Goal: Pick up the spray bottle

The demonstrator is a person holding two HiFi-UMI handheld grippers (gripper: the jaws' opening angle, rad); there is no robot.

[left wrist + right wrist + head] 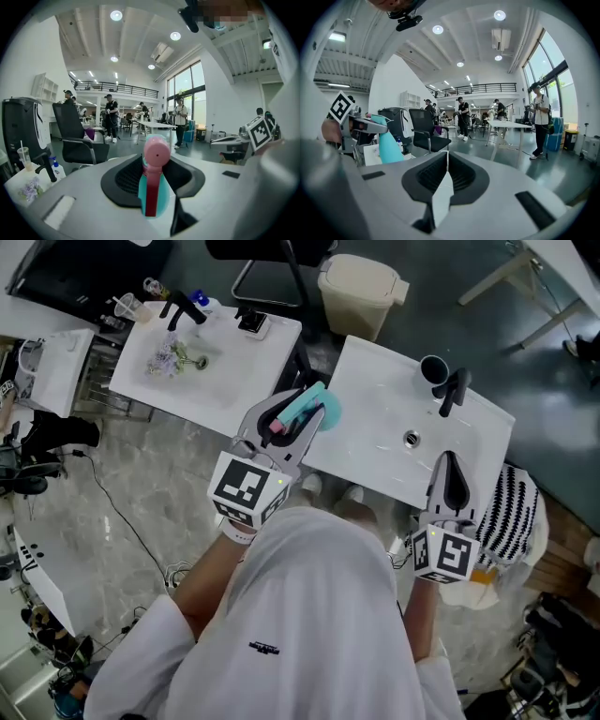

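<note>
The hall is lit evenly by round ceiling lamps (116, 15) and by daylight from tall windows (190, 91). The lamps are blown out to white. Both gripper views are bent strongly at the edges and framed by dark corners. The spray bottle (152, 183), close to the lens, is rendered soft. In the head view faint glare is seen on the white table (375, 413), and only weak shadows are cast.

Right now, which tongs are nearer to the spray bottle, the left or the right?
Left. The left tongs are shut on the spray bottle itself. The right tongs are shut and empty, apart from it, farther to the person's right.
</note>
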